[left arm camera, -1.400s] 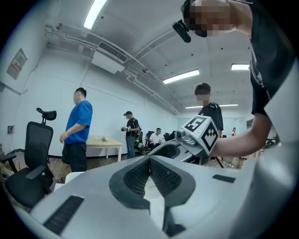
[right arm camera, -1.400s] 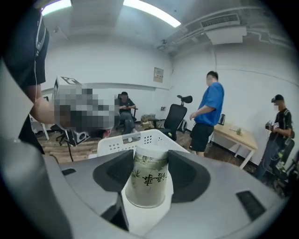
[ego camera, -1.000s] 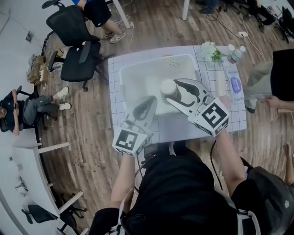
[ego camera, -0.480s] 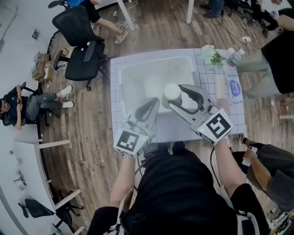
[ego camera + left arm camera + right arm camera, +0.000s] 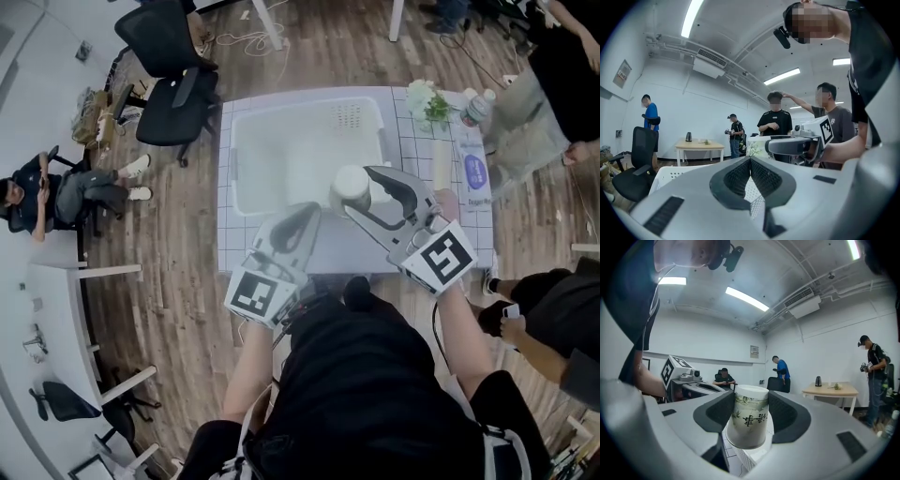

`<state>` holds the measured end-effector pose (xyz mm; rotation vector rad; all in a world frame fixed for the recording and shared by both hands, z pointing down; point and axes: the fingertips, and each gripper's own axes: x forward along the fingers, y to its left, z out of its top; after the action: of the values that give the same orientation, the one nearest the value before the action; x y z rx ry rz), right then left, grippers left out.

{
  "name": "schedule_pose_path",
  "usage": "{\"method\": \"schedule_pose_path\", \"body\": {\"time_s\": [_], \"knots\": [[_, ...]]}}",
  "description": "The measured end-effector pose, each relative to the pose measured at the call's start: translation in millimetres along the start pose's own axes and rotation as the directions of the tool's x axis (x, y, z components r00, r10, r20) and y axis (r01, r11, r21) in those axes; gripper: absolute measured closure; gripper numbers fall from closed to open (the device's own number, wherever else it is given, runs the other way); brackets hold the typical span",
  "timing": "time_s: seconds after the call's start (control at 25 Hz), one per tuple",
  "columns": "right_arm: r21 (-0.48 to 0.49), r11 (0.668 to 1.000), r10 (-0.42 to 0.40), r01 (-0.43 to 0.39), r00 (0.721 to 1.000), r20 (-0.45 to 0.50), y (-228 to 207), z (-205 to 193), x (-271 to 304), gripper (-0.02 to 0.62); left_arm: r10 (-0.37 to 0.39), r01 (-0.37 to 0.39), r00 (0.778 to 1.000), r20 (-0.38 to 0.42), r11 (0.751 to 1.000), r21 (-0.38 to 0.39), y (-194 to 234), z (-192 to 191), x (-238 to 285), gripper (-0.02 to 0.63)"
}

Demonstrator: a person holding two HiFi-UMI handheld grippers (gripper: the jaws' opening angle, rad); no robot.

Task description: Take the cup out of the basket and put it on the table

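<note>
While the right gripper (image 5: 356, 187) clenched the cup (image 5: 350, 178) between its two jaws, the cup showed in the head view over the near right corner of the basket (image 5: 233, 164), within the line of its rim. How high it hung above the basket could not be told. In the right gripper view the dark pads (image 5: 715, 416) pressed on both sides of the cup, which was white with a green leaf print and dark characters. The left gripper (image 5: 306, 212) had its jaws pressed together on nothing, its tips at the basket's near wall. The white basket stood on a gridded table (image 5: 228, 234). Flowers (image 5: 427, 101) and a bottle (image 5: 473, 109) stood just past the basket's far right corner, and a black chair (image 5: 178, 94) stood off its left side.
</note>
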<state>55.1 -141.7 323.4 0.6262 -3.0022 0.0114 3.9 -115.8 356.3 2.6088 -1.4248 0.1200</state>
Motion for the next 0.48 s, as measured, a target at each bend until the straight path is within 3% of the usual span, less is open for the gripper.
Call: {"method": "schedule_pose_path", "body": {"time_s": [0.24,0.48], "knots": [[0.001,1.0,-0.005,0.005,1.0,-0.027,15,-7,-13,0.351,0.0,0.001,1.0,0.031,0.999,-0.034,-12,1,-16,0.595],[-0.007,1.0,-0.022,0.021,1.0,-0.018,40,-1,-16,0.351,-0.017,0.017,1.0,0.021,1.0,-0.003,-15,-5,-39,0.595]]}}
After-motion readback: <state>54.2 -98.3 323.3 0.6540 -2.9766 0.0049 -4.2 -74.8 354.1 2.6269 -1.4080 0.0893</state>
